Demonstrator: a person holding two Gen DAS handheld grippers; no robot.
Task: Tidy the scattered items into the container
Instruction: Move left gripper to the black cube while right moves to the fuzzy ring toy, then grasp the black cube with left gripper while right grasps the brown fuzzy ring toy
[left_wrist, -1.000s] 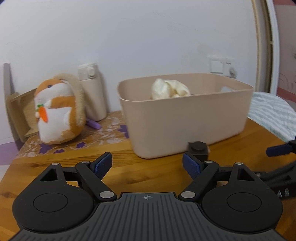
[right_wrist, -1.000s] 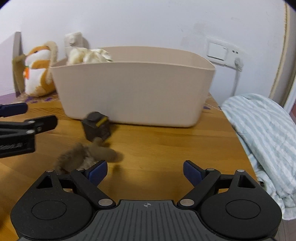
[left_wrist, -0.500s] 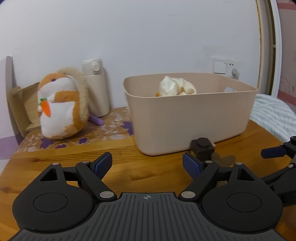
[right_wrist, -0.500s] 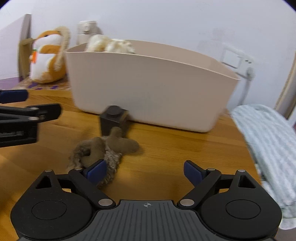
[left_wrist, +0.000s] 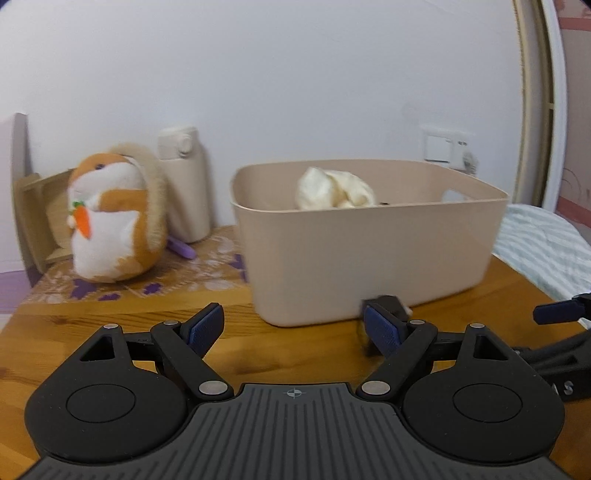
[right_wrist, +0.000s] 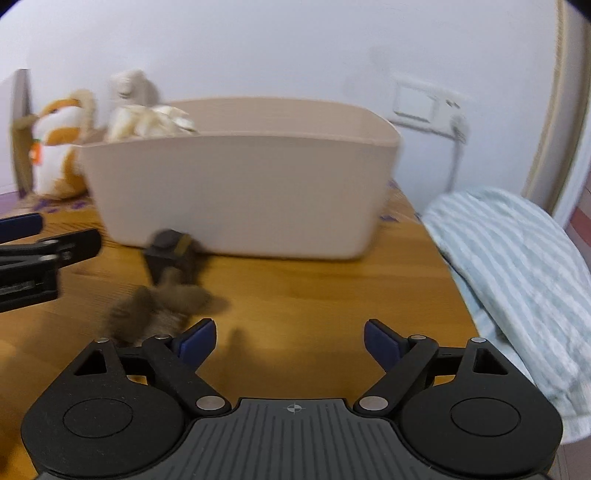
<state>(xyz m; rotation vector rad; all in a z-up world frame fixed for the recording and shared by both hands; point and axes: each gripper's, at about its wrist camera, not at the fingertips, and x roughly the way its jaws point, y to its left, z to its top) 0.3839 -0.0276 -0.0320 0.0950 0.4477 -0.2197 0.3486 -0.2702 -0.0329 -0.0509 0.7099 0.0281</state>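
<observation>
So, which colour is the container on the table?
Beige container, clearest in left wrist view.
</observation>
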